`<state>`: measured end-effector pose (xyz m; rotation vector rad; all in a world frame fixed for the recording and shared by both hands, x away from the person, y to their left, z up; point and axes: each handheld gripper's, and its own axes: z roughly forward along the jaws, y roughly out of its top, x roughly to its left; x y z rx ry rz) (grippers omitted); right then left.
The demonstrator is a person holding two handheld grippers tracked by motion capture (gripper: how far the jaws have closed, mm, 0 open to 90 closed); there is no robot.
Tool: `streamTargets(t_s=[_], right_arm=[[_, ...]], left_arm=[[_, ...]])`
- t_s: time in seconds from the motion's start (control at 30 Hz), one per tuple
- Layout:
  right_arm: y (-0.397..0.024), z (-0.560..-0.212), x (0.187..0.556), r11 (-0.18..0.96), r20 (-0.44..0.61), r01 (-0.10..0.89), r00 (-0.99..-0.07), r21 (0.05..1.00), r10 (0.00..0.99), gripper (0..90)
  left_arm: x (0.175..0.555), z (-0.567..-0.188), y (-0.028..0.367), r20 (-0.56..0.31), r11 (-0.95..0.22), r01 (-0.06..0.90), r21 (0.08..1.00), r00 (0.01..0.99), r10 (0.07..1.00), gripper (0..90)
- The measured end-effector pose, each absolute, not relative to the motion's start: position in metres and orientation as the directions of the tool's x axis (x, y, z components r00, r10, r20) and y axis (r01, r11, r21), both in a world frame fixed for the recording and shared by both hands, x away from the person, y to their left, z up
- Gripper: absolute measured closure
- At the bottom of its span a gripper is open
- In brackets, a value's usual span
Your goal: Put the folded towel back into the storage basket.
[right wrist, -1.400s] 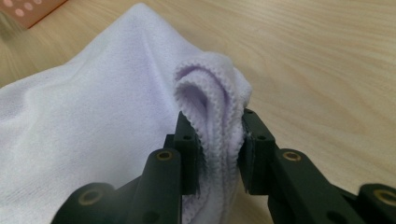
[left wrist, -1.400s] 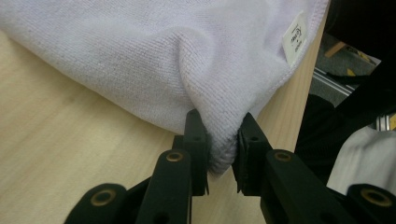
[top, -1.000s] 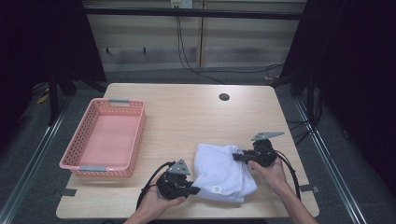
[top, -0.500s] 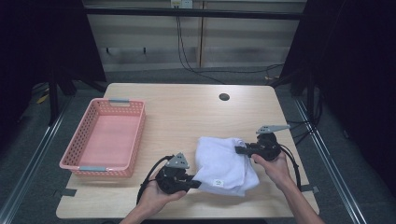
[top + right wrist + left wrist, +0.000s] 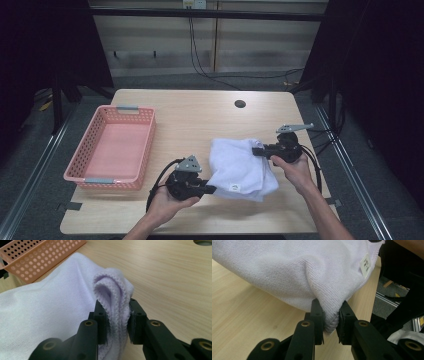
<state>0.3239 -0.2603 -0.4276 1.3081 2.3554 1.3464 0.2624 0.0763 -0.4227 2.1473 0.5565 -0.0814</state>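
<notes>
On near-right part of table, between both hands: one white towel, folded/bunched, partly lifted off wood w/ lower edge sagging toward tabletop. Pinched at two spots. Left gripper clamped on bunched fold at towel's near-left edge; seen close up in left gripper view, cloth squeezed into a nub between both pads, jaws pressed in on it. Right gripper clamped on far-right edge; right gripper view shows several layers of hemmed edge stacked between pads, jaws nipped tight on them.

Handling, judged: soft, limp terry/microfibre, light, no stiffness at all, so droops wherever unsupported and middle hangs between the two grips. Not fragile, not slippery; nap gives pads decent bite. Main risk prob. a layer slipping out of a multi-layer pinch, esp. right side, where folded edges sit side by side. Best hold: corners or hemmed edge, deep betw. pads, taking all layers at once; two grips well apart keep it spread. Small care label near one edge, handy as corner ref.

Count: 1 towel, 1 label on it, 2 grippers, 2 hands, each w/ forearm coming in from bottom of high view. 1 pink basket w/ perforated walls, at left side of table, apart from towel; 2 grey handles on its short ends. 1 round hole in tabletop toward far edge. 1 table.
</notes>
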Motion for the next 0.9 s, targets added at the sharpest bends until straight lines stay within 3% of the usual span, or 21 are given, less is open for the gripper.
streamTargets(t_s=[0.9], right_arm=[[-0.245,-0.383,0.347,0.213,0.272,0.578,-0.636,0.787,0.723,73.4]], left_arm=[[0.271,-0.381,0.092,-0.206,-0.463,0.383,0.799,0.898,0.388,77.9]])
